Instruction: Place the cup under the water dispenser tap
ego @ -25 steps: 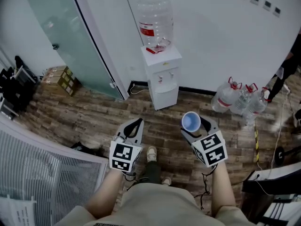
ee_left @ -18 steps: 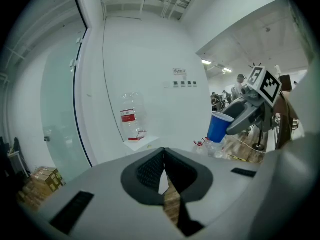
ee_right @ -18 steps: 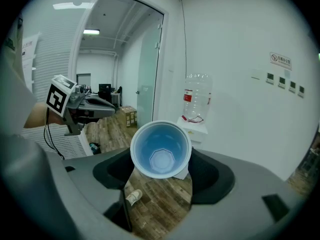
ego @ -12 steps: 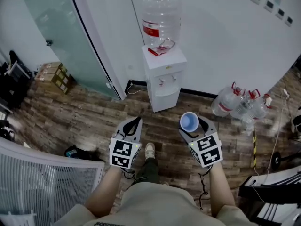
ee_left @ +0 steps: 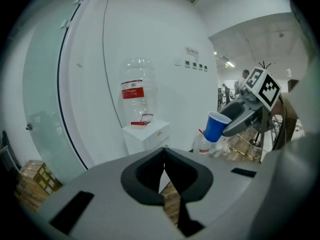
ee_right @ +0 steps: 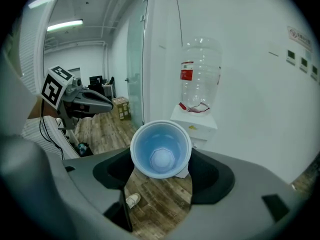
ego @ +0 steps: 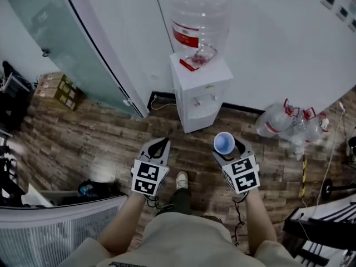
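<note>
Right tool (ee_right: 162,175) grips the blue cup (ee_right: 161,151) between wide-set jaws; left tool (ee_left: 164,156) is clenched, empty.

One cup (ego: 224,143), one water dispenser (ego: 199,90), three bottles (ego: 272,122) on the floor

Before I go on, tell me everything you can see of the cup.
The cup is a small blue disposable cup, plastic by its look, with a pale rim and a light, empty inside. It is held mouth-up, leaning slightly, between the fingers of the right gripper, which alone touch it. It hangs in the air short of the water dispenser, not under a tap.
</note>
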Demonstrator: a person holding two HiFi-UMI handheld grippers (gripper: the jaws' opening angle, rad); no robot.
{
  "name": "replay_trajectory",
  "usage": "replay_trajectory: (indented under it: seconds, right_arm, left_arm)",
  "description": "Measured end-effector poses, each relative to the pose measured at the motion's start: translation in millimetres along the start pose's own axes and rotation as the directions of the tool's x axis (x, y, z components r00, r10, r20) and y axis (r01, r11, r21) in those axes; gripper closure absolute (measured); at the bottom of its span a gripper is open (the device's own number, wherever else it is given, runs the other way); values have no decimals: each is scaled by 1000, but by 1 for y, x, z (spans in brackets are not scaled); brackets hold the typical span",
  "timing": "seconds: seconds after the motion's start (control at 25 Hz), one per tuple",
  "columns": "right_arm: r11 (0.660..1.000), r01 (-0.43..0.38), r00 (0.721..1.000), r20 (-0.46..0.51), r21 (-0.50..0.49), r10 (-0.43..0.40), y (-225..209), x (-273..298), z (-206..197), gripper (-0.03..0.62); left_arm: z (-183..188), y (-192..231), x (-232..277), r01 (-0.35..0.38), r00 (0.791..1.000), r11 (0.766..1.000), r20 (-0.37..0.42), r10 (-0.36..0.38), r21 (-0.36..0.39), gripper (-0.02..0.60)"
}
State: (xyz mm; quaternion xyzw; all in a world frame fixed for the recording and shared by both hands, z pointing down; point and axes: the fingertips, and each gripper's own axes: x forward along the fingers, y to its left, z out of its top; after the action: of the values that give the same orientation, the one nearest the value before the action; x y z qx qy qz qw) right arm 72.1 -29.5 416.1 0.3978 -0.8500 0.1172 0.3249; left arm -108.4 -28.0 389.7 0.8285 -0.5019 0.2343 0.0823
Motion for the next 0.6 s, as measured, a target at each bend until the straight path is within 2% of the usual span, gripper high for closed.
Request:
replay_trajectory:
  seconds: [0.28, 0.44, 0.6]
  right_arm:
    - [996, 10, 1000, -13, 89, -9, -28, 82, 30, 250]
    - [993, 20, 999, -41, 114, -16, -42, 129, 23, 250]
    - [992, 29, 997, -72, 125, -21, -56, 172, 10, 250]
  left_arm:
    - [-11, 56, 71, 62, 996, 998, -63, -63, -15, 574]
    - [-19, 71, 111, 83, 995, 997, -57, -83, -7, 574]
    - [-33, 72, 144, 113, 991, 993, -65, -116, -34, 574]
